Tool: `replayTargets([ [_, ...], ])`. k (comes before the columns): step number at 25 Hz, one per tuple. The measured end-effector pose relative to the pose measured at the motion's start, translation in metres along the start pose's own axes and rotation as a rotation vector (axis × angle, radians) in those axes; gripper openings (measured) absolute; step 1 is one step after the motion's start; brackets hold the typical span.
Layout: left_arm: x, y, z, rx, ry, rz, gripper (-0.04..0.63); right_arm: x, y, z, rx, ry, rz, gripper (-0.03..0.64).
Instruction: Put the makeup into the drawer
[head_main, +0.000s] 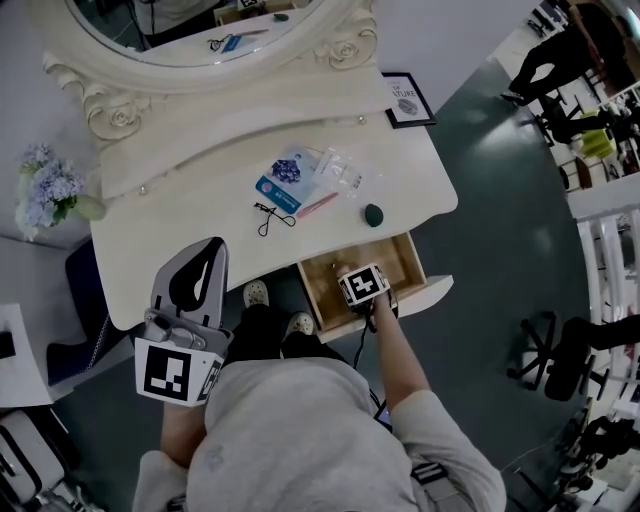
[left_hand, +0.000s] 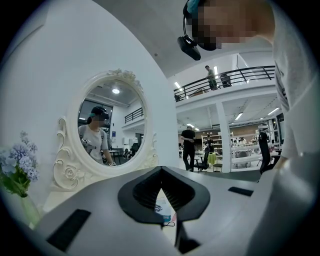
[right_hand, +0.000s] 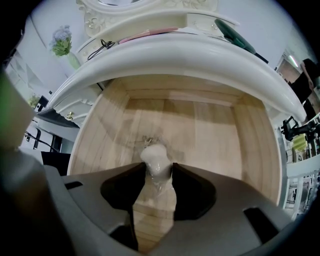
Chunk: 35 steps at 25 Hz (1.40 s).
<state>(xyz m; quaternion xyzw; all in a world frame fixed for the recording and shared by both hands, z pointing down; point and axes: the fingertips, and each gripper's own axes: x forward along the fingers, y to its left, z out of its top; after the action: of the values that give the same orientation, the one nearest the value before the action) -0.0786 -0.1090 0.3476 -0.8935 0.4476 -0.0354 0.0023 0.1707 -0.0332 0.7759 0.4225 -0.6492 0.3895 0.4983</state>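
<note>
The vanity's wooden drawer (head_main: 322, 283) stands pulled out. Over it my right gripper (right_hand: 159, 169) points steeply down, its marker cube (head_main: 363, 285) hiding the jaws in the head view. A small white item in clear wrap (right_hand: 155, 159) lies on the drawer floor (right_hand: 215, 135) between the parted fingers, which flank it closely. On the tabletop lie a blue-and-white packet (head_main: 283, 180), a clear packet (head_main: 340, 172), a pink stick (head_main: 317, 206), an eyelash curler (head_main: 272, 218) and a dark green oval (head_main: 374, 214). My left gripper (head_main: 216, 246) is held level at the left, shut and empty, its tips (left_hand: 161, 169) meeting.
An oval mirror (head_main: 190, 30) stands at the table's back, with flowers (head_main: 45, 190) at the left and a framed print (head_main: 408, 100) at the right. The person's slippered feet (head_main: 257, 294) are under the table edge. Black office chairs (head_main: 560, 350) stand on the floor at the right.
</note>
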Motion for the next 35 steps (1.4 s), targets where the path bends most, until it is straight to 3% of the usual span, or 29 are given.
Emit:
replayTargets([
  [13, 0.003, -0.005, 0.001, -0.007, -0.010, -0.015, 0.014, -0.033, 0.005, 0.016, 0.156, -0.197, 0.081, 0.193],
  [15, 0.005, -0.007, 0.002, -0.008, -0.013, -0.019, 0.014, -0.042, 0.004, 0.017, 0.176, -0.237, 0.080, 0.143],
  [17, 0.006, -0.010, 0.003, -0.007, -0.015, -0.025, 0.014, -0.053, 0.002, 0.018, 0.188, -0.283, 0.069, 0.040],
  [29, 0.016, -0.025, 0.008, -0.001, -0.031, -0.067, 0.014, -0.152, 0.010, 0.058, 0.232, -0.727, 0.112, 0.023],
  [35, 0.019, -0.029, 0.012, -0.002, -0.044, -0.076, 0.014, -0.210, 0.020, 0.088, 0.183, -0.893, 0.117, 0.023],
])
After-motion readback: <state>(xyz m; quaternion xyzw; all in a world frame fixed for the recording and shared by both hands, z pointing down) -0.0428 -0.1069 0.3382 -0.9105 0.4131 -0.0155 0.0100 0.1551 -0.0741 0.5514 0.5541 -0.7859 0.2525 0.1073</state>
